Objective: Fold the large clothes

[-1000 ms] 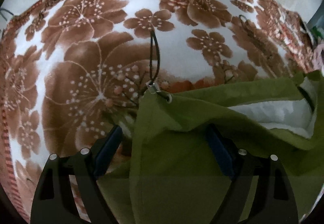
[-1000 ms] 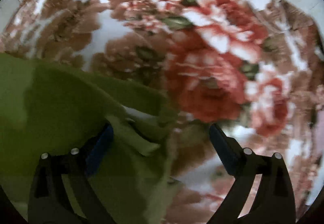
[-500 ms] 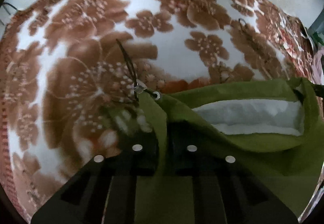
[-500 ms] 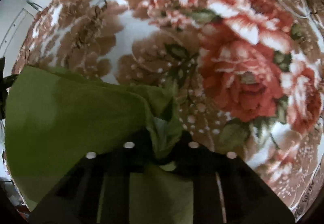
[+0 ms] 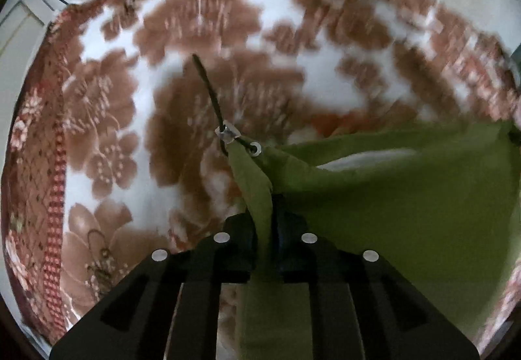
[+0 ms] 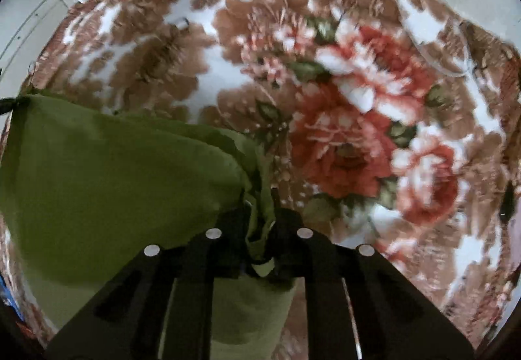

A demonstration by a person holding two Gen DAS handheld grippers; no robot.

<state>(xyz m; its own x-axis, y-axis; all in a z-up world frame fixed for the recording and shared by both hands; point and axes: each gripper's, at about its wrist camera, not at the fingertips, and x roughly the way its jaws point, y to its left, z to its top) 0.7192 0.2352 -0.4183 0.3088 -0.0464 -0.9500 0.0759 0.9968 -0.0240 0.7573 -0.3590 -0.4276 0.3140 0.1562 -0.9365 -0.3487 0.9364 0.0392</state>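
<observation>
Both grippers grasp a green garment (image 5: 407,197) over a floral blanket (image 5: 107,119). The left gripper (image 5: 264,223), its jaws having just eased slightly apart, pinches a corner beside a metal eyelet (image 5: 256,149) and black cord (image 5: 211,102); white lining (image 5: 364,159) shows inside the fold. The right gripper (image 6: 260,226) is clenched on a bunched edge, the fabric spreading left of it.

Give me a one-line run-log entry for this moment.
left tongs: shut on green garment | right tongs: shut on green garment | floral blanket: beneath
</observation>
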